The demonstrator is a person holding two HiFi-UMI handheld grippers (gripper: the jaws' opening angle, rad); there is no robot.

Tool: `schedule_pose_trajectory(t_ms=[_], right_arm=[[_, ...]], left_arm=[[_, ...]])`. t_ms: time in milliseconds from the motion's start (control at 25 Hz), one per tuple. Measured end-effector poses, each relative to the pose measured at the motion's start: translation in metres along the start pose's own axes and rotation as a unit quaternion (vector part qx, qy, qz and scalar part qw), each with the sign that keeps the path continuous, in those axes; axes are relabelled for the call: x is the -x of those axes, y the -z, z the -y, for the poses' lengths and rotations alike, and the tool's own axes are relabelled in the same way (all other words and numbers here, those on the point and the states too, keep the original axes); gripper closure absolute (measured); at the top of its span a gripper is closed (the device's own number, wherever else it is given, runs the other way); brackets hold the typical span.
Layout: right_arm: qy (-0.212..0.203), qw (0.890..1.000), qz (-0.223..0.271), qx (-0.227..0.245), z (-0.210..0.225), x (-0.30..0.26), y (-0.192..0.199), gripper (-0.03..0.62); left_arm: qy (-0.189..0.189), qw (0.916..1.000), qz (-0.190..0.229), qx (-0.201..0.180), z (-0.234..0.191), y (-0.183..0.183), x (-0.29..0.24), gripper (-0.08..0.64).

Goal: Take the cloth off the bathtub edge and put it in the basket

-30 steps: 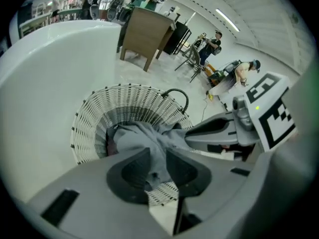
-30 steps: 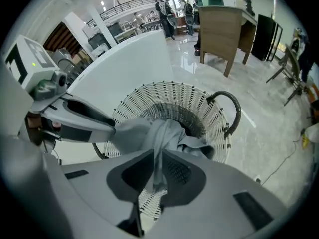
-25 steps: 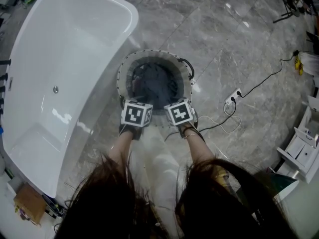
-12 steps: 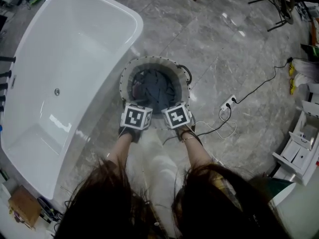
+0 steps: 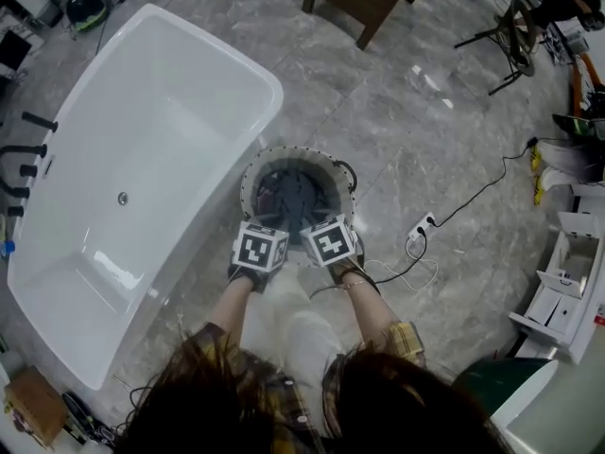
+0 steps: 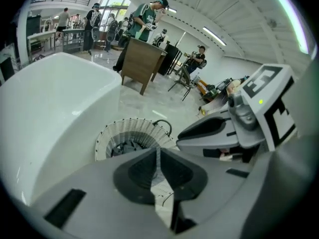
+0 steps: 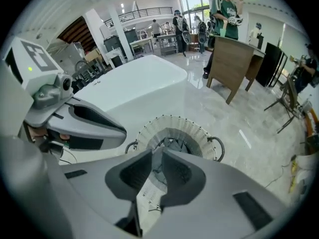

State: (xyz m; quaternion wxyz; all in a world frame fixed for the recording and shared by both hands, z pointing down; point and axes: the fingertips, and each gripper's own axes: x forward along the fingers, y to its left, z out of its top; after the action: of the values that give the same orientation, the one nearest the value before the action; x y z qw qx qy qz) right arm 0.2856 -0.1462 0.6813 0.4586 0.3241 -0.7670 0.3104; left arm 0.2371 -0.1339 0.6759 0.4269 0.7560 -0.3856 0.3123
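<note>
Left gripper: jaws stood narrower than a second earlier and were closing, nothing between them. White bathtub: stood beside the basket. Ribbed basket: held the dark cloth, ahead of both grippers, untouched. Right gripper: jaws barely ajar, empty.

Plaid yellow-brown shirt, sleeves rolled; white trousers; long dark hair; bracelet, right wrist.

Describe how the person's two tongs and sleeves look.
The left tongs, jaws closing on nothing, and right tongs are matte grey with darker recessed pads. Each carries a white cube with black square markers. The sleeves are yellow-and-dark plaid, pushed up the forearms.
</note>
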Motion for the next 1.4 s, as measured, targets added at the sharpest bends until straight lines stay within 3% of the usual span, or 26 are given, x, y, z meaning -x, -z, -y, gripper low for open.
schedule_pose_trajectory(t_ms=[280,520,720,880,1160,1400], right_arm=[[-0.025,0.996,0.083,0.033,-0.039,0.075,-0.059,0.522],[-0.029,0.979,0.172,0.103,-0.07,0.152,-0.127,0.557],[-0.068,0.951,0.254,0.165,-0.128,0.218,-0.178,0.561],[-0.092,0.929,0.307,0.186,-0.177,0.258,-0.206,0.571],[-0.139,0.895,0.368,0.211,-0.245,0.303,-0.225,0.577],[-0.146,0.87,0.42,0.213,-0.287,0.329,-0.24,0.577]], left_arm=[[0.006,0.9986,0.053,0.003,0.017,-0.026,0.076,0.534],[-0.002,0.9879,0.154,-0.015,0.021,-0.087,0.17,0.537],[-0.011,0.9701,0.241,-0.029,0.032,-0.125,0.249,0.537],[-0.02,0.9517,0.303,-0.045,0.03,-0.134,0.313,0.538],[-0.033,0.9114,0.404,-0.074,0.022,-0.131,0.411,0.541],[-0.02,0.8875,0.45,-0.095,0.022,-0.117,0.468,0.541]])
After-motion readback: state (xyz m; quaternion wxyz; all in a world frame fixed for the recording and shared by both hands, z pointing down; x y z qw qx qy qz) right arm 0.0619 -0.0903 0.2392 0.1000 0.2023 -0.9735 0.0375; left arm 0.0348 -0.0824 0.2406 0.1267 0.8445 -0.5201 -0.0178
